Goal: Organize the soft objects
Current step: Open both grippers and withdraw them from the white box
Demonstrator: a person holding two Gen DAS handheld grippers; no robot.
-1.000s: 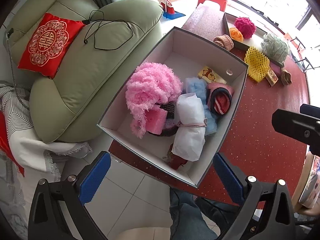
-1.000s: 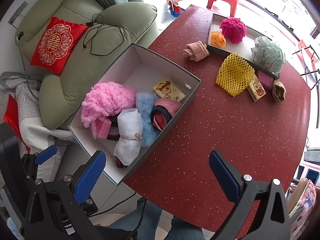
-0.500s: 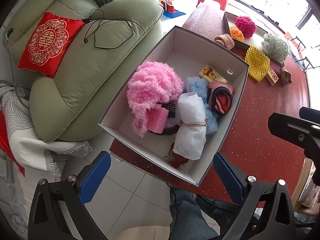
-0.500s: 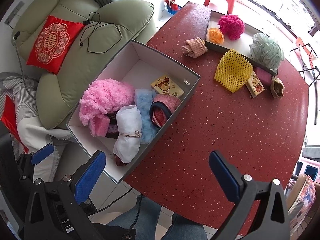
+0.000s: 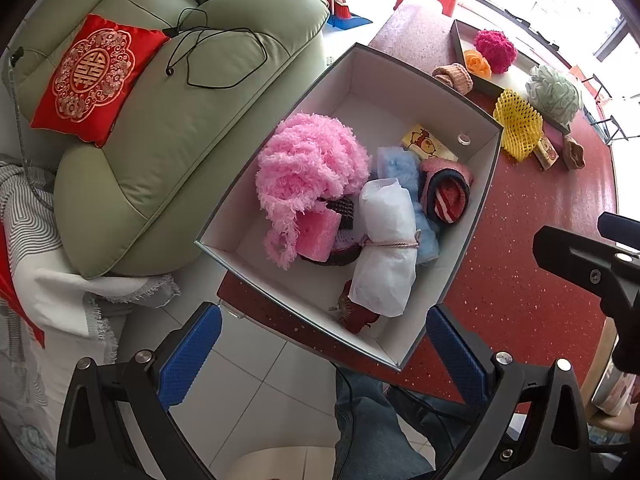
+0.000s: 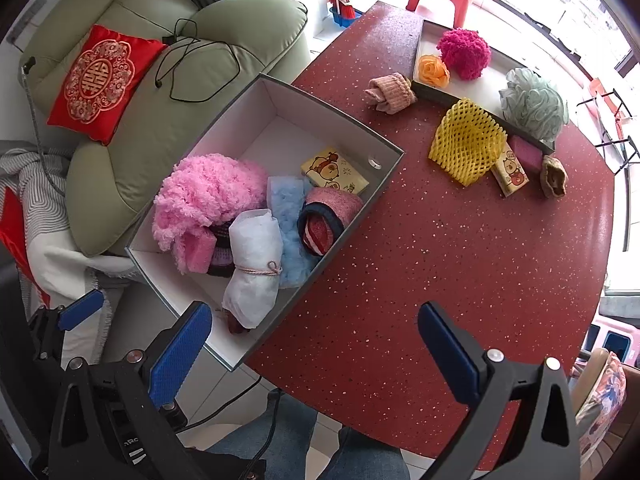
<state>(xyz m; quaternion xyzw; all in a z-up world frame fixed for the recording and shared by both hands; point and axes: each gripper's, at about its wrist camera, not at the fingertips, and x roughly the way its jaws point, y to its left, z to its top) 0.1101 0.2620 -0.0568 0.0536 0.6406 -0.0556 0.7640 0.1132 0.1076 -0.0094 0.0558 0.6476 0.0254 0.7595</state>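
A grey box (image 5: 486, 184) (image 6: 352, 224) with a white inside overhangs the red table's left edge. It holds a fluffy pink bundle (image 5: 310, 168) (image 6: 208, 192), a white tied roll (image 5: 386, 248) (image 6: 254, 264), a blue cloth (image 6: 286, 216), a striped roll (image 5: 446, 196) and a yellow packet (image 6: 334, 170). On the table lie a yellow net (image 6: 466, 146), a beige sock roll (image 6: 392, 92) and a green pouf (image 6: 534, 104). My left gripper (image 5: 322, 356) hangs open above the box's near corner. Over the table's front edge, my right gripper (image 6: 316, 350) is open and empty.
A grey tray (image 6: 496, 72) at the back holds a magenta pompom (image 6: 464, 52) and an orange rose (image 6: 432, 71). A green armchair (image 5: 168, 128) with a red cushion (image 5: 94, 76) stands left. The person's jeans (image 6: 304, 440) show below the table edge.
Both views have drifted slightly back and away from the table. Nothing in the box or on the table has moved. Both grippers stay open.
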